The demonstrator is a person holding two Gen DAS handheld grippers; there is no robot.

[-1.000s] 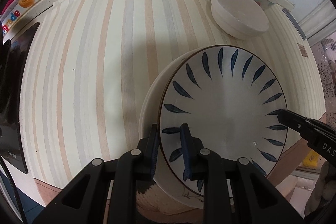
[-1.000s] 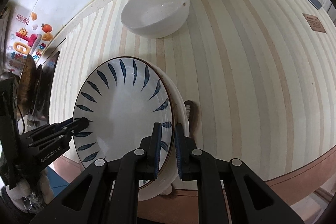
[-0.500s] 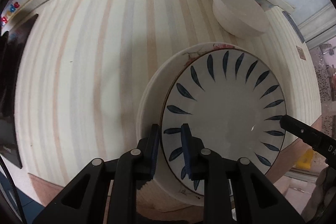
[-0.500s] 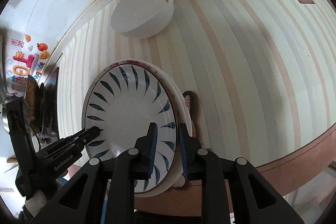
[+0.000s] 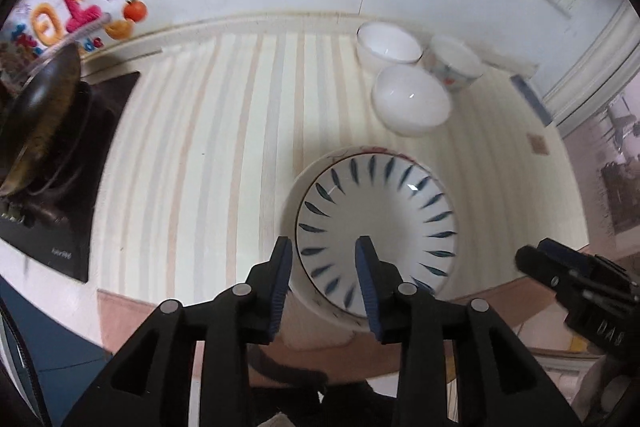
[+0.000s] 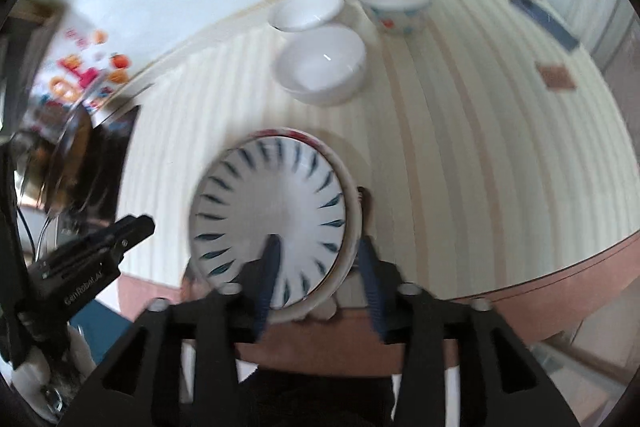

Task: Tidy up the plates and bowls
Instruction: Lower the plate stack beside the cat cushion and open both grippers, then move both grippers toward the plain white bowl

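1. The blue-leaf plate (image 5: 376, 227) is round and white with blue leaf marks around its rim. It sits on a bigger white plate (image 5: 294, 195), just below both grippers.
2. The left gripper (image 5: 322, 255) is opening, pads off the plate. The right gripper (image 6: 316, 259) is opening too, holding nothing.
3. Three smooth bowls (image 5: 410, 99) stand together farther ahead.
4. The striped table (image 5: 200, 155) is flat. A dark pan (image 5: 38, 115) sits far left.

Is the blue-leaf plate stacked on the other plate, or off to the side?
Stacked. The blue-leaf plate lies flat inside the larger white plate, whose rim shows around its left and far edge.
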